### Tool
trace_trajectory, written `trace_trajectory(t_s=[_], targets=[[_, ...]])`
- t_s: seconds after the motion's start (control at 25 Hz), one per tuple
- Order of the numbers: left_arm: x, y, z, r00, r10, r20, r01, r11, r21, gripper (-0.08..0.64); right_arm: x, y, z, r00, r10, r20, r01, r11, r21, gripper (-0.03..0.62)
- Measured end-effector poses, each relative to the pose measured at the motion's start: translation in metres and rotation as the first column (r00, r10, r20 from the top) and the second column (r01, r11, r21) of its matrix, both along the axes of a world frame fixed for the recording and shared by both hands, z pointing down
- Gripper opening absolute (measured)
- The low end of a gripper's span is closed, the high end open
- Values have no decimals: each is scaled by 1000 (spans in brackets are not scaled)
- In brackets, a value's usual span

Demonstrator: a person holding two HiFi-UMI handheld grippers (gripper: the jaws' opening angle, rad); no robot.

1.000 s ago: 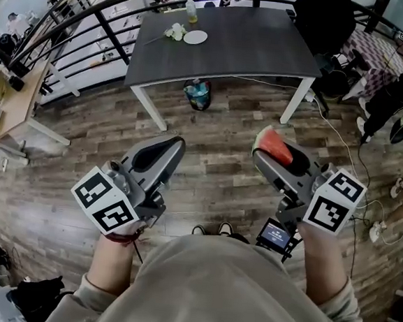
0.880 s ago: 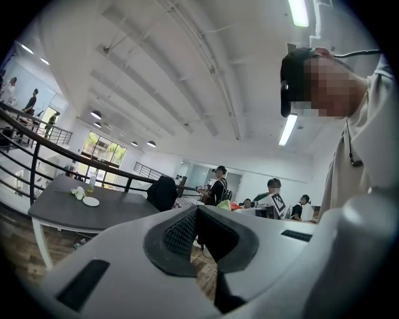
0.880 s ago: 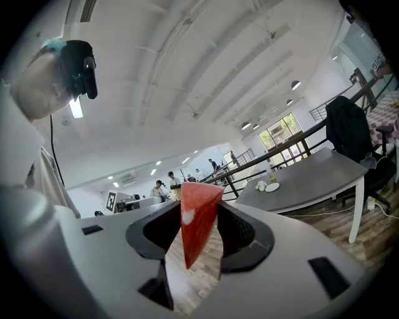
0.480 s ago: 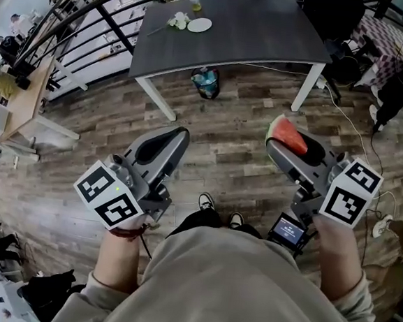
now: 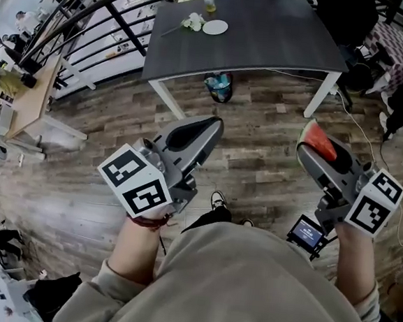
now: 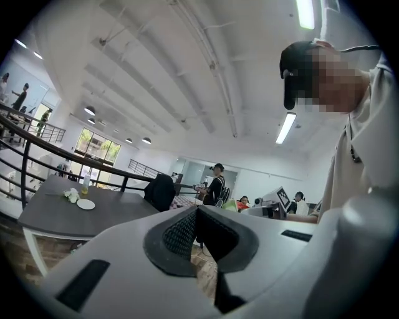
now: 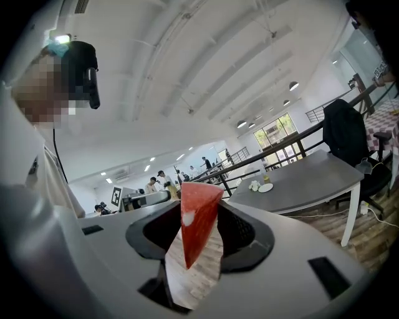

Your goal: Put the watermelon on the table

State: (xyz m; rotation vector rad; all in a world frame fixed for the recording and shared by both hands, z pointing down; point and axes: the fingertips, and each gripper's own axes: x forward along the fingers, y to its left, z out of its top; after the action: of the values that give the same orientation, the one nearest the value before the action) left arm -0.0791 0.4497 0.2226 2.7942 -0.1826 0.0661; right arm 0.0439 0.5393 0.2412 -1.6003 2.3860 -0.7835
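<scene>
A red watermelon slice with a green rind sits between the jaws of my right gripper, which is shut on it above the wooden floor. In the right gripper view the watermelon slice stands as a wedge, point down, between the pads of the right gripper. My left gripper is shut with nothing in it; in the left gripper view the left gripper has its pads meeting. The dark grey table stands ahead of both grippers, some way beyond their tips.
A white plate, pale flowers and a bottle sit at the table's far left corner. A bin stands under it. A black railing runs behind, a black chair stands at the table's right end, and cables lie on the floor.
Both grippers have shifted right in the head view and come nearer the table. The slice stays in the right gripper's grip.
</scene>
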Motion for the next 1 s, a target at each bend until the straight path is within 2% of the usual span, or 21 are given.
trace_trajectory(t_s=[0.32,0.64,1.0], targets=[[-1,-56,3,999,33,-37,-34,999,-14,6,-9,-60,-5,1000,18,-20,-18,1000,8,195],[-7,-113,10,999,31,-24,-31,999,-18,6,-7,-106,-3,998,46,-48,-47,999,-9,195],[-28,-169,17,998,36,-46,-38,998,-42,6,-25,-162,-6,996,56,-66,-57,998,-19,195]])
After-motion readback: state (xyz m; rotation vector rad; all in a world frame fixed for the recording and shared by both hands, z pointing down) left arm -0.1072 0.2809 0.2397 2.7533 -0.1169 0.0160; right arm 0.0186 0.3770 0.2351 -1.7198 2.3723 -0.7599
